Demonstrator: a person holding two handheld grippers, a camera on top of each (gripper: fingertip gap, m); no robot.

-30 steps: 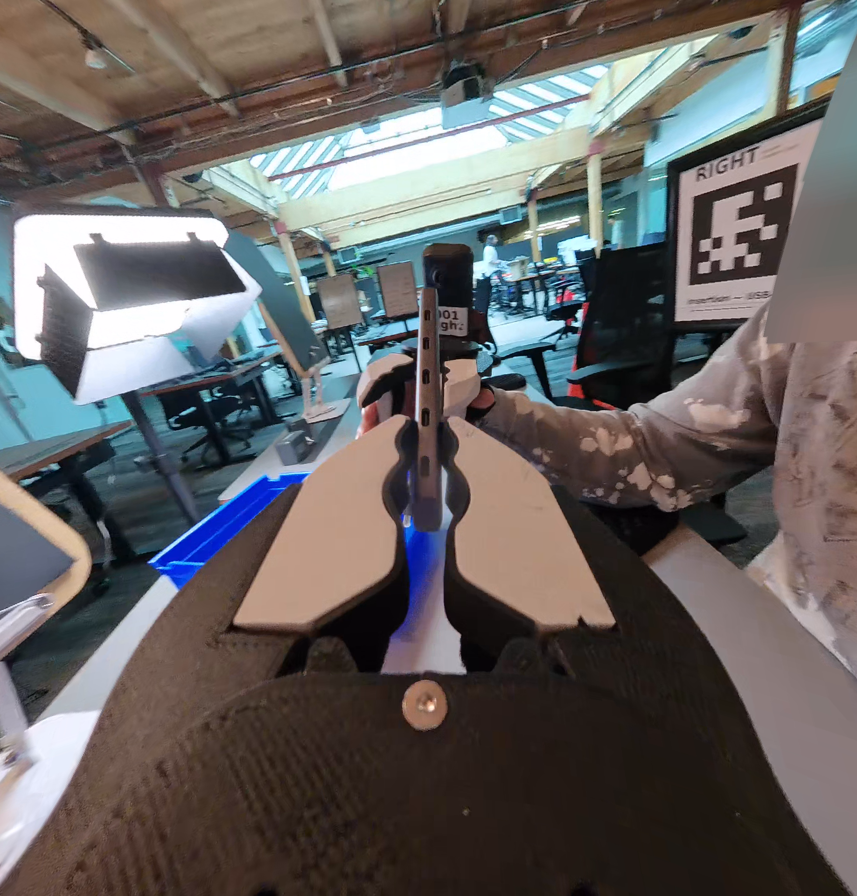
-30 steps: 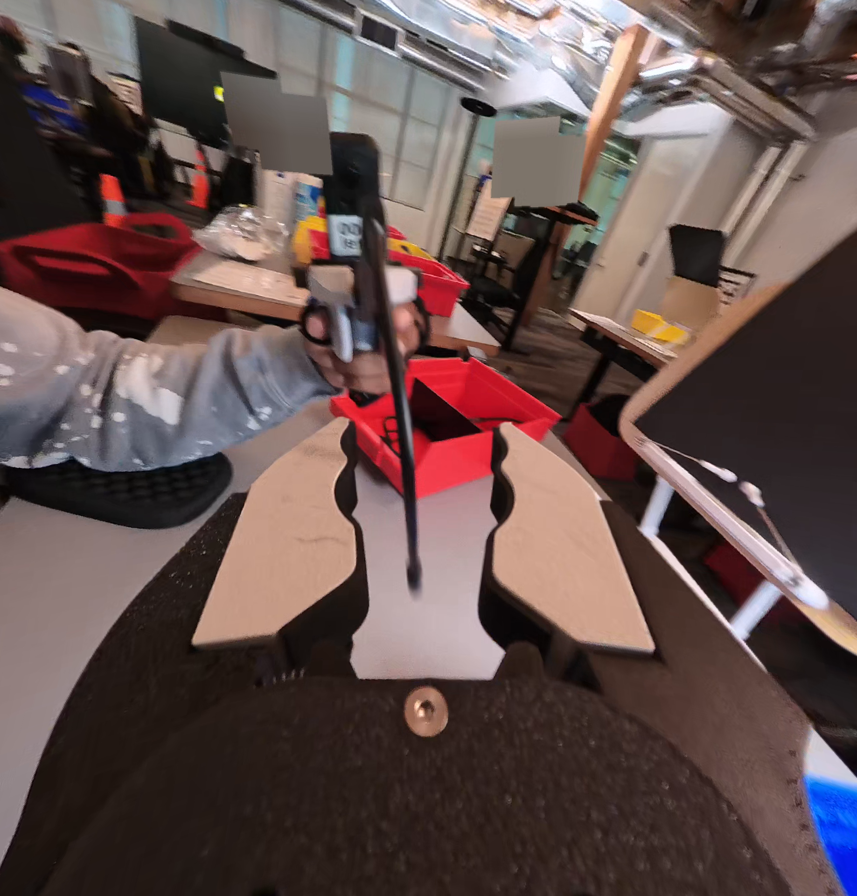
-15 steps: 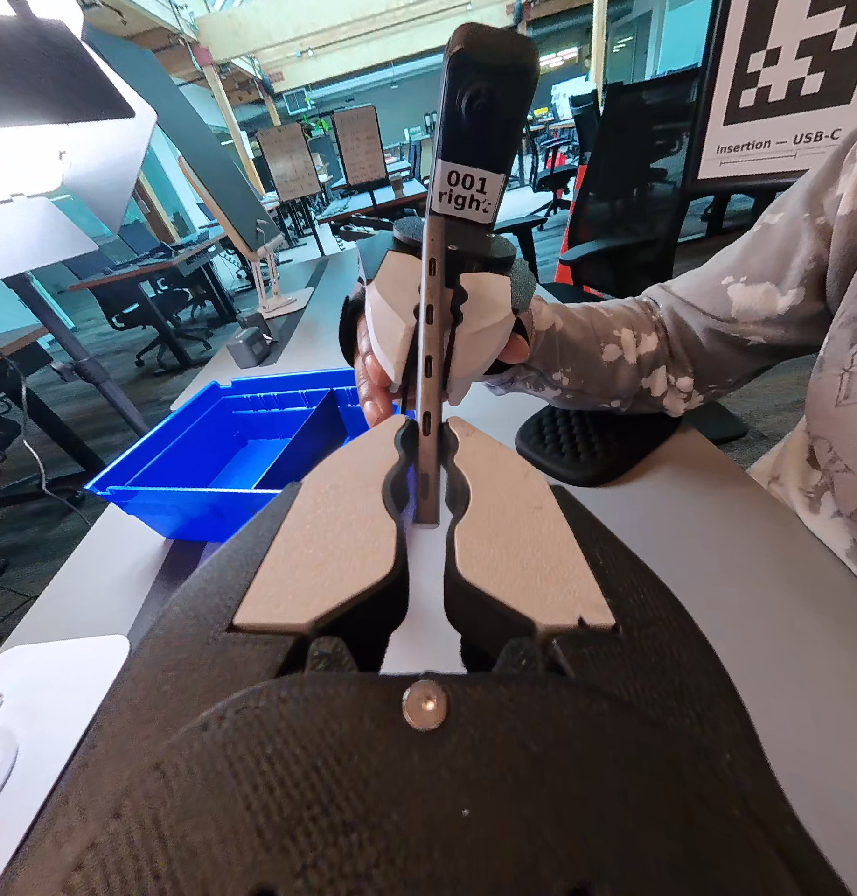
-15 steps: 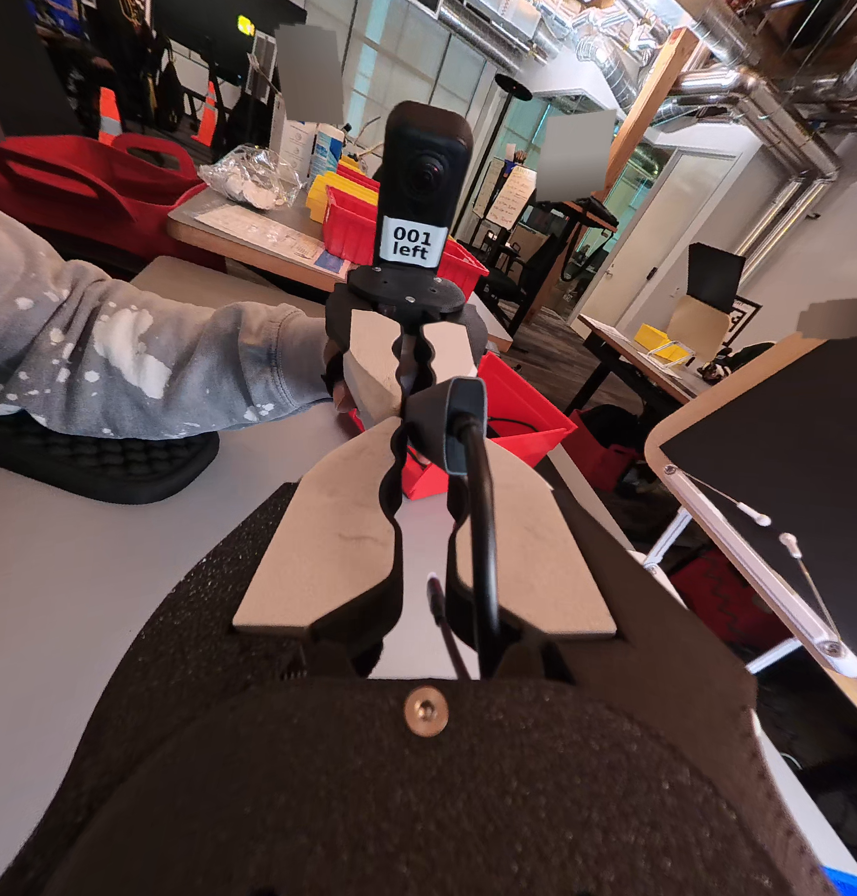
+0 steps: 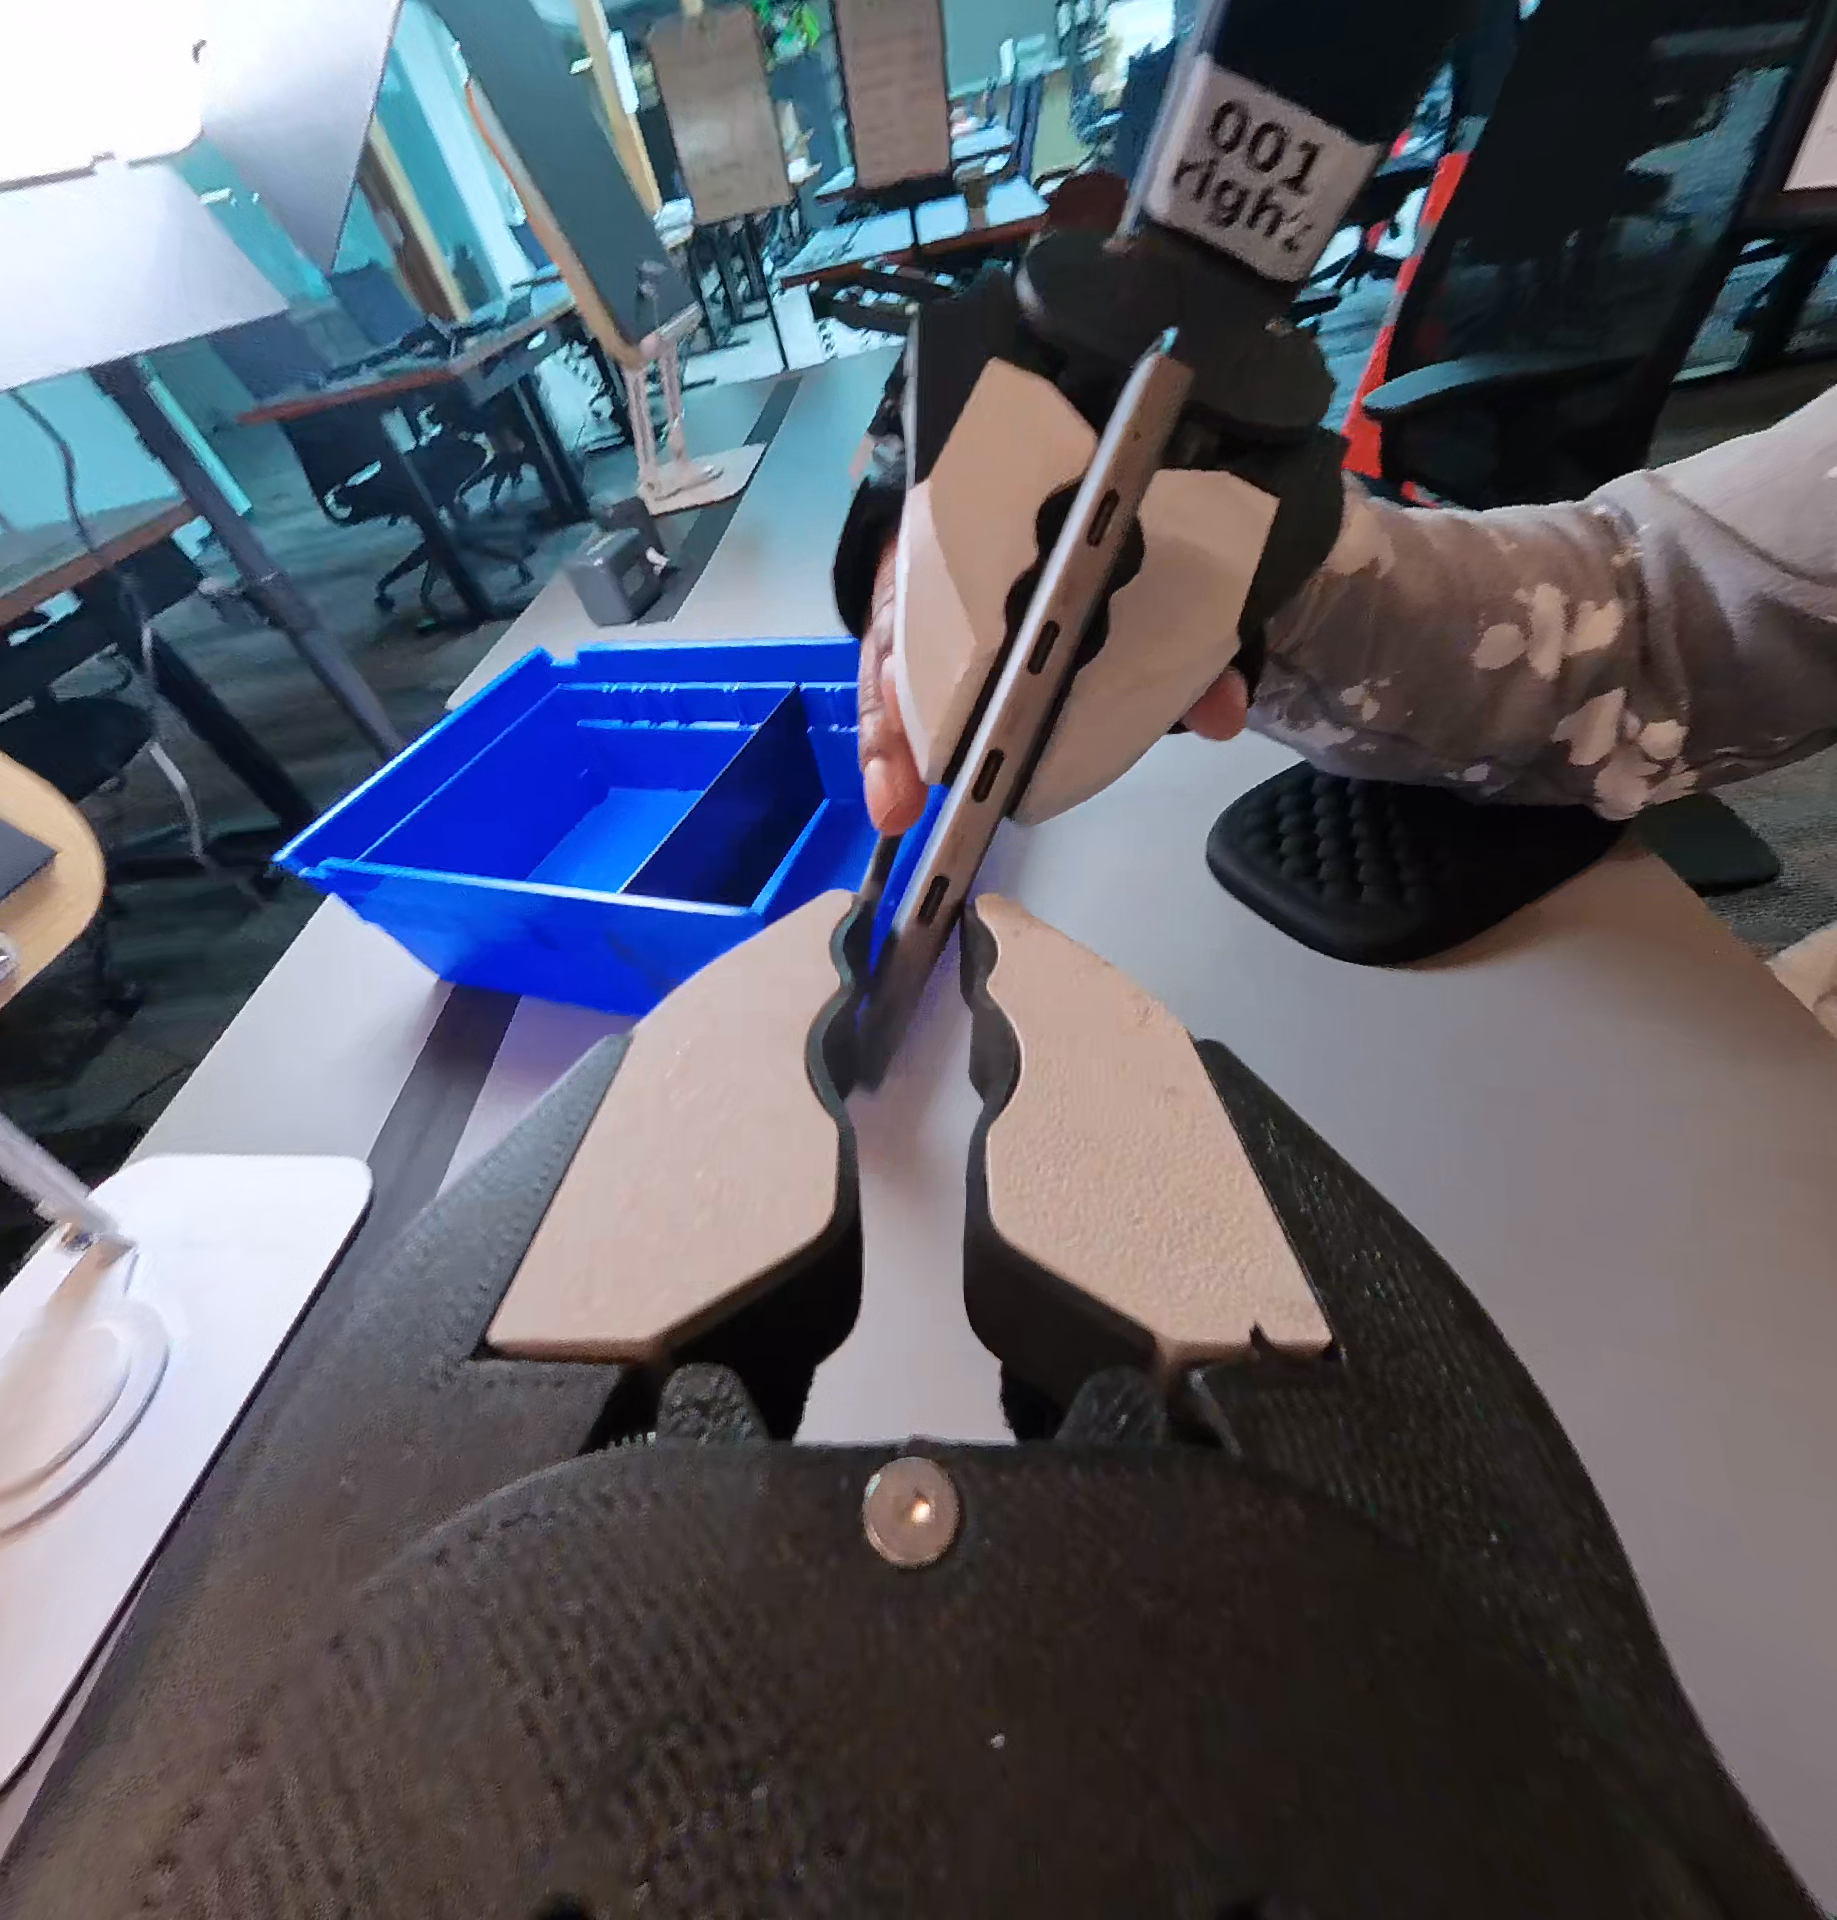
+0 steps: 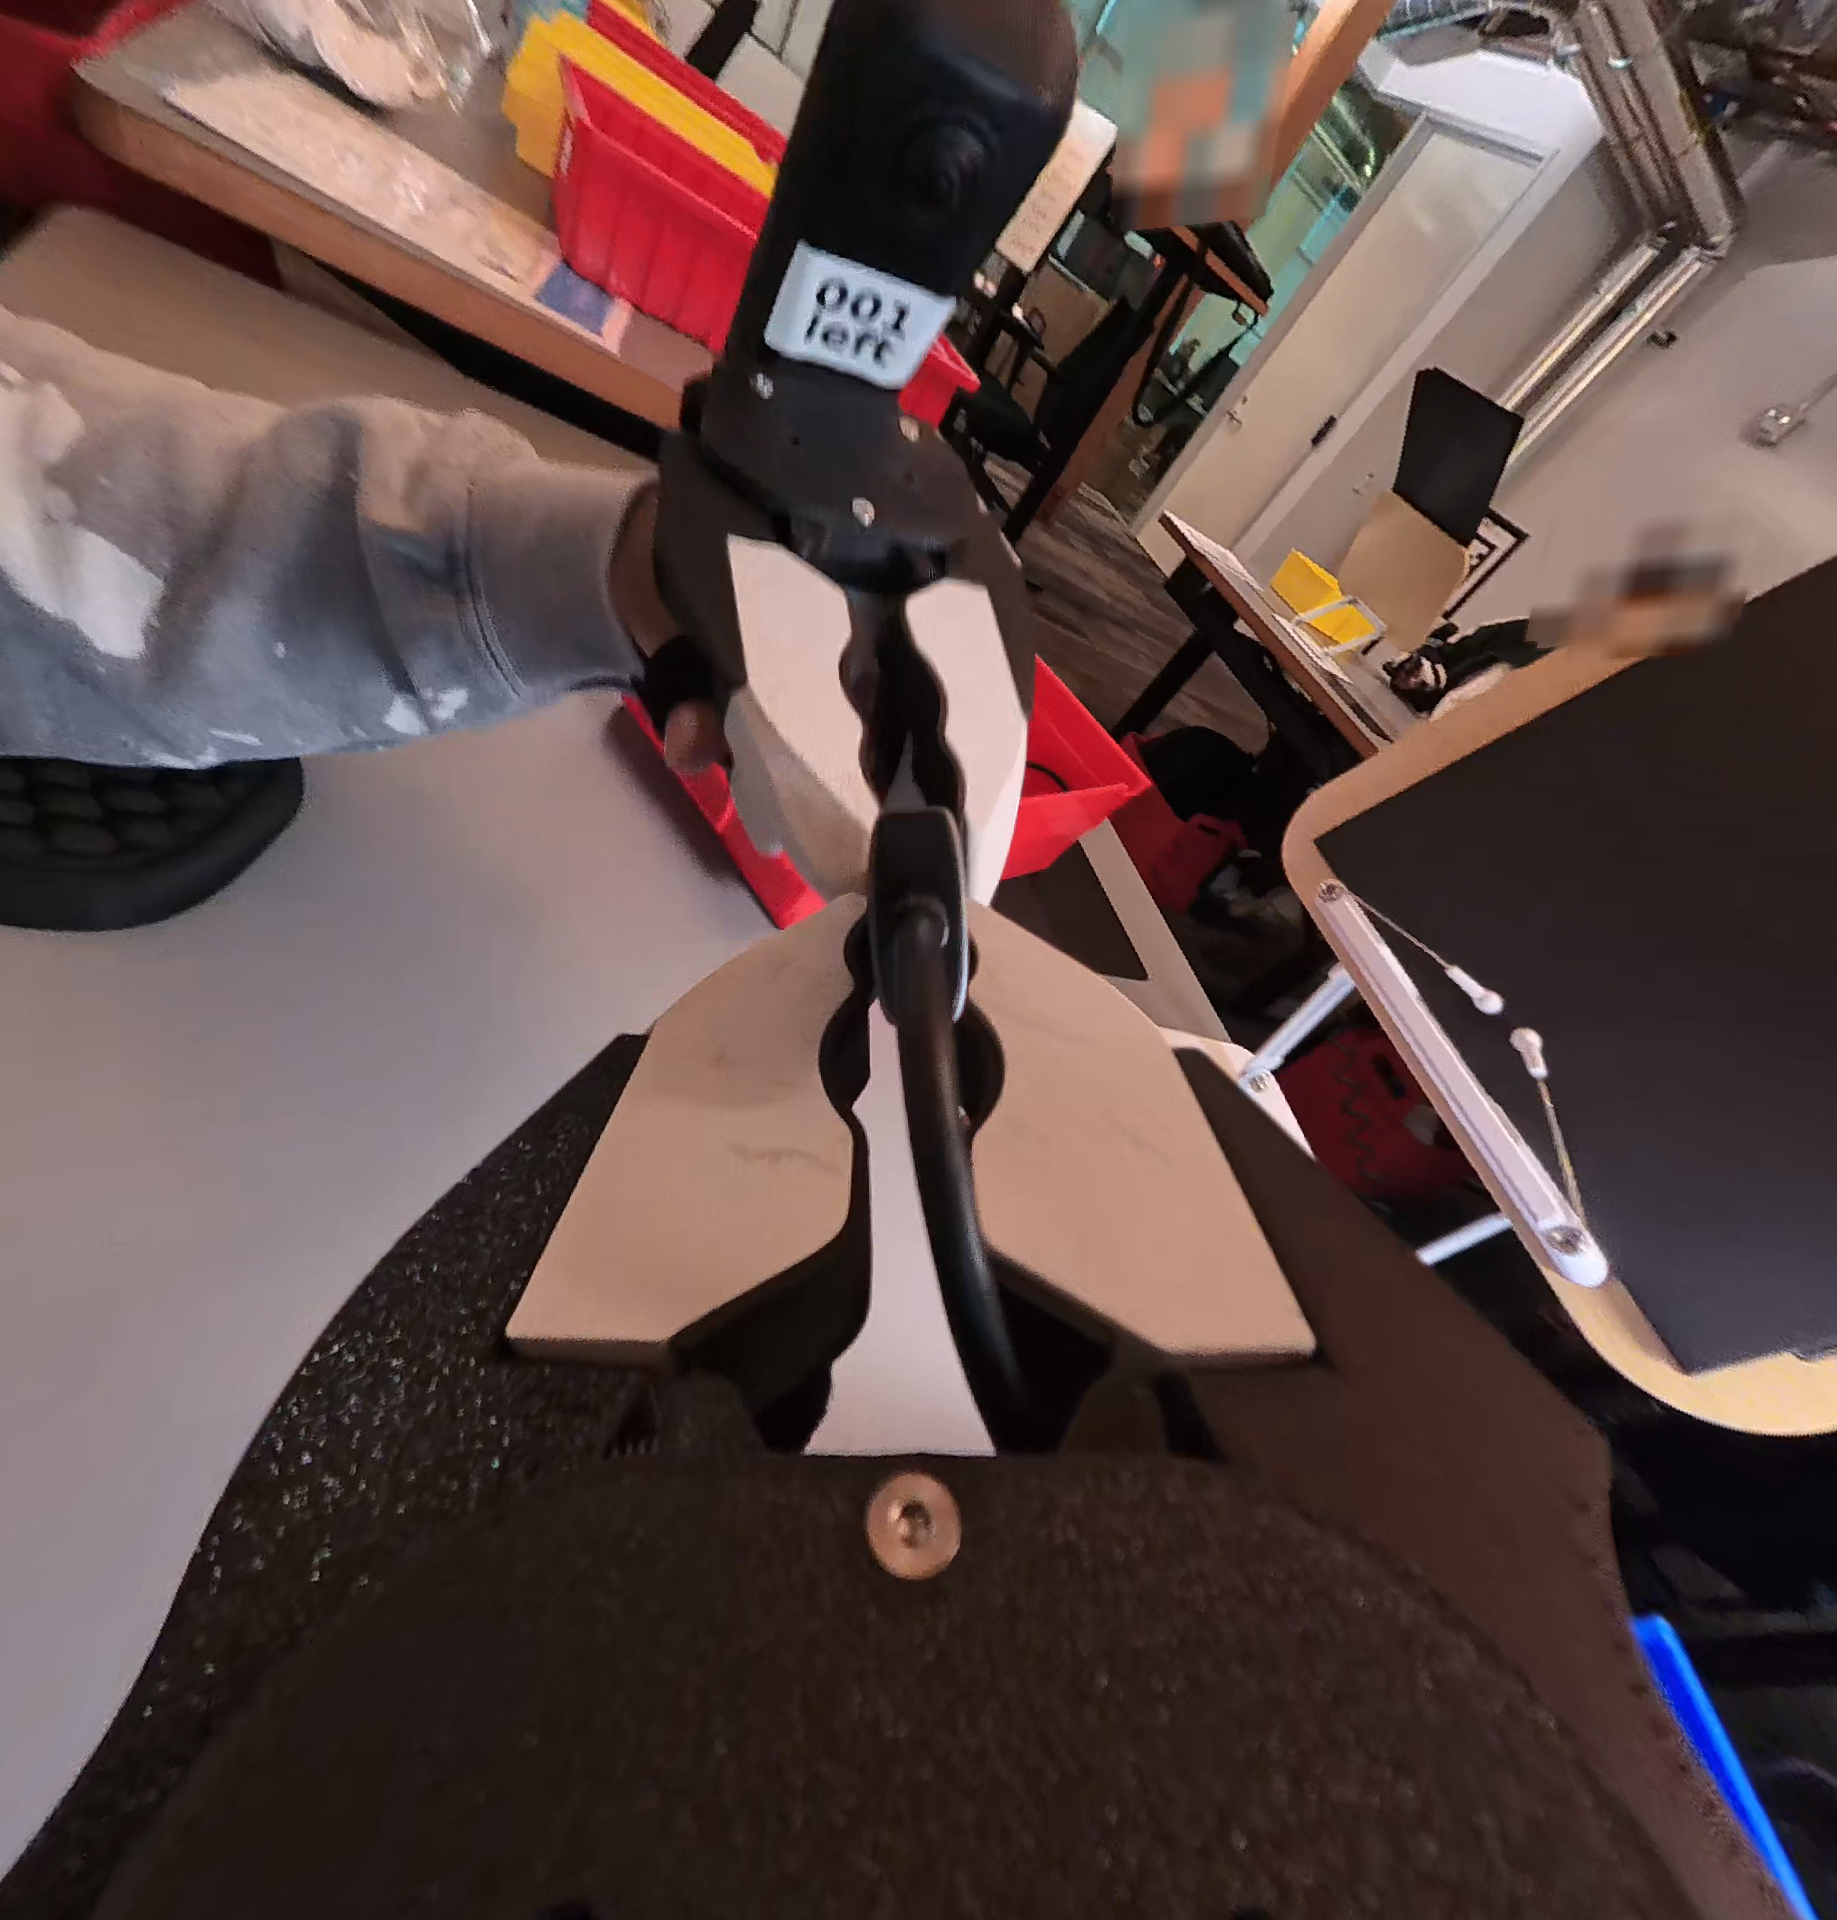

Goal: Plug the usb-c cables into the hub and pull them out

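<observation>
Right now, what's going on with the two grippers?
A person holds both grippers over a grey table. The right gripper is shut on the hub, a slim grey bar. The left gripper has opened, with the hub's end between its fingers. A blue bin sits behind. No cable looks plugged into the ports facing the camera.

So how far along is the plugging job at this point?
Done: nothing plugged; the four ports showing on the hub are empty. In hand: the right gripper pinches a black cable by its thick end; the left gripper is open, hub leaning on one finger. Left, apparently: insertion and pull-out.
</observation>
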